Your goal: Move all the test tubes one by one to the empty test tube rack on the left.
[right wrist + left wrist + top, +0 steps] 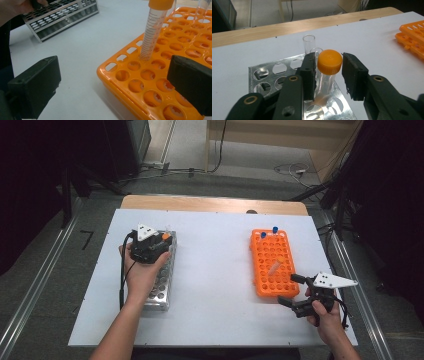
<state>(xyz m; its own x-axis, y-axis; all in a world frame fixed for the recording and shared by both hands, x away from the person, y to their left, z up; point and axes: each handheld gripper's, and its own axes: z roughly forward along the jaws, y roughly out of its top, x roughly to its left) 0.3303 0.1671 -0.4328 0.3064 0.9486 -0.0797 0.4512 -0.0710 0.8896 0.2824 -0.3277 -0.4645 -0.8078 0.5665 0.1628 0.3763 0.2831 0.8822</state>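
In the left gripper view, a clear tube with an orange cap point(329, 62) stands upright in a hole of the metal rack point(269, 72). My left gripper point(329, 75) has a pad on each side of the cap, close to it but not pressing, so it is open. From above, that gripper point(165, 240) sits over the far end of the metal rack point(161, 292). My right gripper point(289, 289) stands wide open at the near right corner of the orange rack point(260, 270). An orange-capped tube point(152, 32) leans in a hole of the orange rack point(140, 85), beyond the jaws.
Two uncapped clear tubes point(308, 43) stand in the metal rack just behind the capped one. Two blue-capped tubes point(269, 232) stand at the far end of the orange rack. Bare white table point(215, 270) lies between the racks, and a wooden edge point(210, 203) runs along the far side.
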